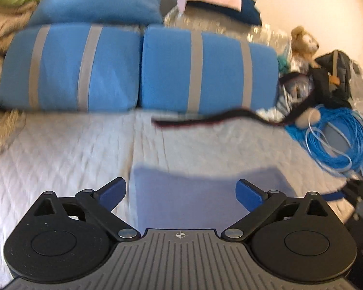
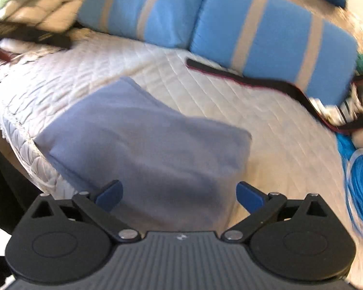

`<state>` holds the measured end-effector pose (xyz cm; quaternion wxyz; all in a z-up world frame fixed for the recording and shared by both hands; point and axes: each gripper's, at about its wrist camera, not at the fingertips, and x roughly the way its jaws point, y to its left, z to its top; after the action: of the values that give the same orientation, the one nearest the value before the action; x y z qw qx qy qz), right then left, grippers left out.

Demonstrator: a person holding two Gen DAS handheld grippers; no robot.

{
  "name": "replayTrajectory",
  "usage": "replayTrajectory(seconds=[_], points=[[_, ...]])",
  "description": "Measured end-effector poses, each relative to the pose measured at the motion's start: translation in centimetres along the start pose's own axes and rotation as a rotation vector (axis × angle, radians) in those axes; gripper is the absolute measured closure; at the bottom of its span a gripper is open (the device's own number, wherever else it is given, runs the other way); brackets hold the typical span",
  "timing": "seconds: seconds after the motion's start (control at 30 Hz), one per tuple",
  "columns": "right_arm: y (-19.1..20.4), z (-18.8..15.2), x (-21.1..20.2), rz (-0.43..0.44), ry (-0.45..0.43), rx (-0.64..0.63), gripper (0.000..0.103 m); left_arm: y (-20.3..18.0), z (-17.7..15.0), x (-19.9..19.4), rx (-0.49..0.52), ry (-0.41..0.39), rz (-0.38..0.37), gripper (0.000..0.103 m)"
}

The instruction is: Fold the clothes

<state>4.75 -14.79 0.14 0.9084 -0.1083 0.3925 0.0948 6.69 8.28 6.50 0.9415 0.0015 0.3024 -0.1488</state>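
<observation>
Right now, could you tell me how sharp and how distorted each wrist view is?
Left wrist view: motion-blurred; striped pillows and black strap smeared, left claw crisp, fisheye-curved edges. Right wrist view: equally blurred; folded blue cloth soft, right claw sharp.

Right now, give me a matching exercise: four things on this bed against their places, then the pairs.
Things:
1. folded blue cloth
2. striped pillows
3. blue cable coil
4. dark strap

Places:
A. far right on the bed
B. just ahead of both open grippers
C. across the back of the bed
D. on the quilt in front of the right-hand pillow

Pairs: 1-B, 2-C, 3-A, 4-D
</observation>
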Motion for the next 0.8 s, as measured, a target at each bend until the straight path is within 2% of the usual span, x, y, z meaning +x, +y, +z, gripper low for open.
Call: replayTrajectory(seconds=[0.13, 0.23, 0.5, 0.63, 0.8], points=[[0.1, -0.7, -0.5, -0.024, 0.073, 0.059, 0.0, -0.7, -2.3, -0.9, -0.02, 0.111, 0.065, 0.004], [0.7, -1.4, -1.0, -0.063, 0.103, 0.062, 0.0, -1.3, -4.1, -1.4, -0.034, 0.156, 0.084, 0.004], [2.4, -3.4, -1.9, -0.104, 0.172, 0.1, 0.0, -2.5, -7.7, -2.9, -0.124, 0.2, 0.095, 0.004], [3.1, -3.8, -2.6, -0.129, 0.18, 0.142, 0.0, -3.1, -8.5, -3.3, -0.127, 0.199, 0.126, 0.004], [3.5, -3.9, -3.5, -0.115, 0.172, 0.166, 0.0, -3.6, -8.5, -2.8, -0.103, 0.229, 0.148, 0.004]])
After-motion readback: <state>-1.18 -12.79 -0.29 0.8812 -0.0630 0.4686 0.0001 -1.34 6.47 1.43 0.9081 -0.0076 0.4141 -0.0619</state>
